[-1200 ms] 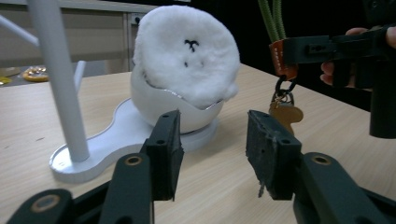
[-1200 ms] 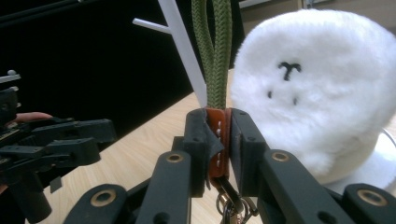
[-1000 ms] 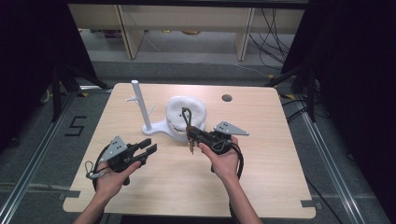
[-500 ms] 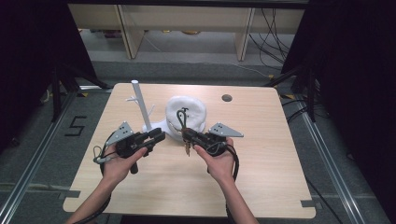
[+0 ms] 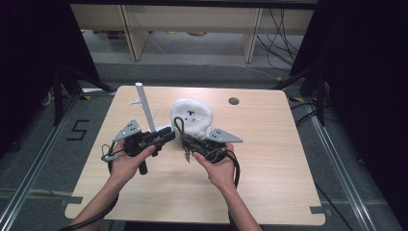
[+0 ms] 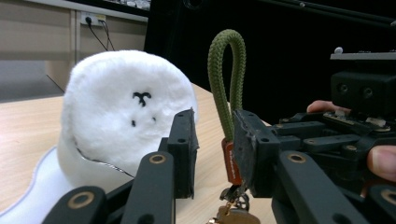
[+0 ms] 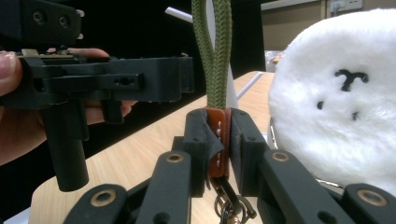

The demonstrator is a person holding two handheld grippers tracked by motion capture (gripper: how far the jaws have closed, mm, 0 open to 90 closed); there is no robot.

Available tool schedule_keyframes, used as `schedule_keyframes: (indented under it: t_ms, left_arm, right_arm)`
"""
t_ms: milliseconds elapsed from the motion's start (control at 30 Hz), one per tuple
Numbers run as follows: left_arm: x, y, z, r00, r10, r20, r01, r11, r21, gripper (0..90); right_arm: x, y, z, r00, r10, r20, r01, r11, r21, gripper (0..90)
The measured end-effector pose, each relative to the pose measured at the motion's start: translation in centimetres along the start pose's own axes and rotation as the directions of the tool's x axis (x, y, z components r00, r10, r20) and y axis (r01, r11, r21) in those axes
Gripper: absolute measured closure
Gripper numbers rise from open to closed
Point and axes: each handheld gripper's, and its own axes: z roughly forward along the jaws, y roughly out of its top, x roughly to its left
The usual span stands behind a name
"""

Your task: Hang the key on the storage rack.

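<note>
Strap [image 7: 215, 51]: an olive braided loop with a brown leather tab [image 7: 217, 140] and a metal ring [image 7: 229, 205] below it, held above the bench [image 5: 269, 168] near its middle. The right gripper [image 5: 186, 141] has its jaws clamped on the tab, loop standing upright, ring hanging beneath. The right hand [image 5: 219, 166] grips it from the near side. The left gripper [image 5: 168, 135], in the left hand [image 5: 126, 161], points across at the strap. In the left gripper view its jaws stand apart, the loop [image 6: 227, 79] rising in the gap between them, touching neither visibly. Just behind both grippers a white plush [image 5: 192, 118] with a small stitched face sits on the bench. A white stand [image 5: 144, 108] with side pegs rises to its left. Farther back, a round hole [image 5: 234, 101] marks the benchtop.
</note>
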Motion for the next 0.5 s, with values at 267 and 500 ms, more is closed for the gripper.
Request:
schedule_keyframes:
  t_ms: [267, 500]
  left_arm:
    - [0.03, 0.02, 0.31, 0.9999, 0.002, 0.013, -0.002, 1.0, -0.009, 69.7]
    - [-0.06, 0.03, 0.26, 1.0, -0.003, 0.004, 0.003, 0.9999, 0.011, 73.2]
  right_arm:
    - [0.27, -0.21, 0.49, 0.9995, -0.006, -0.03, 0.007, 1.0, 0.014, 79.0]
    - [0.32, -0.42, 0.81, 0.9992, -0.023, -0.033, 0.023, 1.0, 0.017, 79.0]
